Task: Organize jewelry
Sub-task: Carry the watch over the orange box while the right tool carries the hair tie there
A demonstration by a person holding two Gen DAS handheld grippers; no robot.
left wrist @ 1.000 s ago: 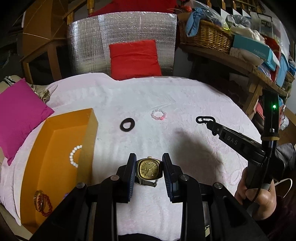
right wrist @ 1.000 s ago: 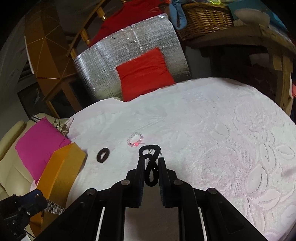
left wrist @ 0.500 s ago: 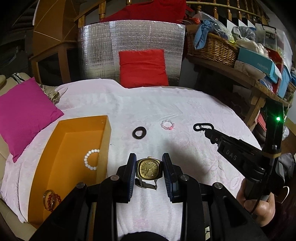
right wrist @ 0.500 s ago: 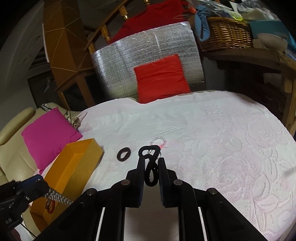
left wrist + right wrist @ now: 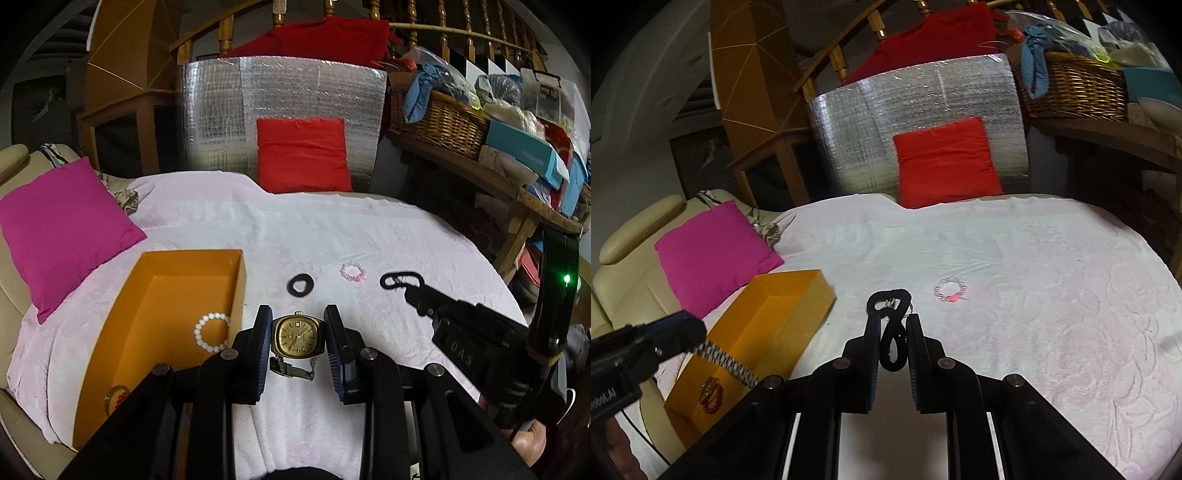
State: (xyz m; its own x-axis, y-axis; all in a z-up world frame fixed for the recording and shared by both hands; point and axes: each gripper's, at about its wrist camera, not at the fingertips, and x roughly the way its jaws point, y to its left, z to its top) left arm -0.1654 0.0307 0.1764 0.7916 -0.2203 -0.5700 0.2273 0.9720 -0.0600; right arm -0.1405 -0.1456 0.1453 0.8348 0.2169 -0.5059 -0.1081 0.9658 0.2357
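Left claw (image 5: 298,334) pinches rigid gold watch (image 5: 297,335) by its case; right claw (image 5: 891,343) pinches 1 soft, probably elastic, black loop (image 5: 891,317).

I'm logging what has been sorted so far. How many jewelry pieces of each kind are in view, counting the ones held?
Watches: 1, gold watch in the left gripper
Bead bracelets: 3, white, red, pink
Black bands: 2, held by the right gripper, loose
Total: 6
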